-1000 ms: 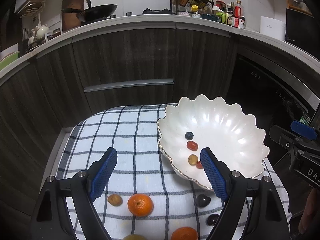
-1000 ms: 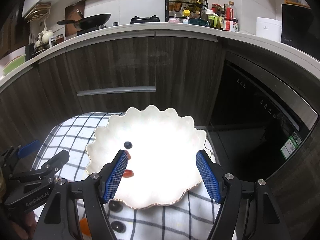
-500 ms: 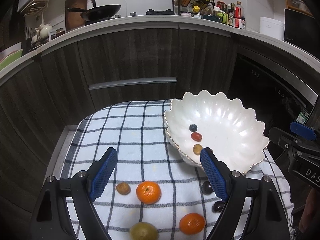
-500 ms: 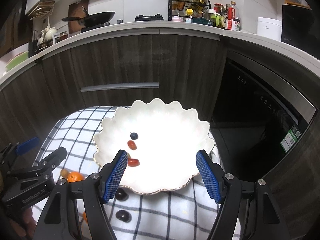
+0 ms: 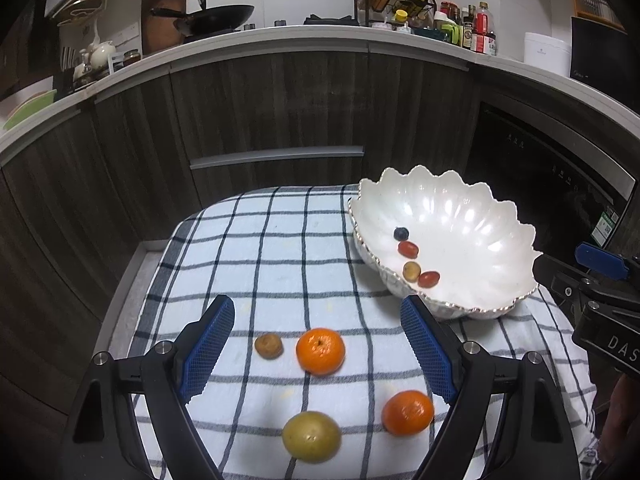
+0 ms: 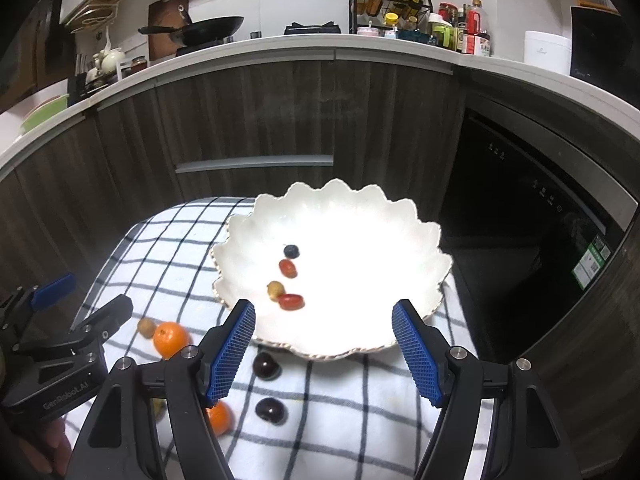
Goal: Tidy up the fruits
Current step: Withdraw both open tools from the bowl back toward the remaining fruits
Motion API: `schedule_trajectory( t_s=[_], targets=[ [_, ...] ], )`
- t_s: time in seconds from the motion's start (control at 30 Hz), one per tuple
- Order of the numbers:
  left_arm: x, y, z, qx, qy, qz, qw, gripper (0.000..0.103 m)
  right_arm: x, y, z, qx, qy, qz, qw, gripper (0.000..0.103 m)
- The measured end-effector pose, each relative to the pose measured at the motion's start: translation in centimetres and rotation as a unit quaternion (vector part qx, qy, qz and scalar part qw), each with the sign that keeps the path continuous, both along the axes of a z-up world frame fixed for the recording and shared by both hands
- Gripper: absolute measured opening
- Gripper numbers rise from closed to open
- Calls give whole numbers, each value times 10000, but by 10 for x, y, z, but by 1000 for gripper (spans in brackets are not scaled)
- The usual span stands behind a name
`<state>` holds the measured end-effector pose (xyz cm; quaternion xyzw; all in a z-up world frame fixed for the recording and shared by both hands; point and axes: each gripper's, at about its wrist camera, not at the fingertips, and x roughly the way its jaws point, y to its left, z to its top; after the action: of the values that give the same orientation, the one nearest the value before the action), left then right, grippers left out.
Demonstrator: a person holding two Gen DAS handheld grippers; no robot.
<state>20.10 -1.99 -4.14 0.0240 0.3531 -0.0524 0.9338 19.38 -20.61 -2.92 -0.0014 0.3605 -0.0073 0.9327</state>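
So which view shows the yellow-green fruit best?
Left wrist: the yellow-green fruit lies whole on the cloth, unblocked. Right wrist shows only a sliver, hidden behind the right gripper's finger.

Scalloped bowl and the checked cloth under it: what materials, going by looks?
Scalloped bowl: likely glazed ceramic, possibly glass; glossy pearly white with sharp highlights, thin metallic-looking rim line. Checked cloth: woven fabric, probably cotton; matte, drapes over the edge, slight wrinkles.

Bowl (image 5: 472, 216) at tabletop's (image 5: 280, 240) far right corner, berries (image 5: 408, 249) inside; oranges (image 5: 320, 351) near front edge, left of plums (image 6: 267, 365).
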Motion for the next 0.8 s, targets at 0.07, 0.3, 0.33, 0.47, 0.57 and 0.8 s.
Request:
schedule_trajectory(
  t_s=[0.07,0.3,0.33,0.47,0.57,0.8],
  targets=[
    [-4,3,-3,10,8,18,10000,85,-3,4,-3,6,24,37,10000,72],
    [-16,13,-8,17,18,93,10000,85,-11,13,-13,49,107,127,9999,72],
    [-18,14,-9,29,16,99,9999,85,-12,14,-15,60,120,133,9998,72],
    [-28,18,-12,44,12,127,9999,85,-16,18,-20,98,164,172,9997,72],
    [-32,21,-16,63,40,192,9998,85,-18,22,-23,107,165,187,9996,72],
    [-43,25,-27,121,41,239,9996,85,-23,25,-34,76,208,204,9995,72]
  ],
)
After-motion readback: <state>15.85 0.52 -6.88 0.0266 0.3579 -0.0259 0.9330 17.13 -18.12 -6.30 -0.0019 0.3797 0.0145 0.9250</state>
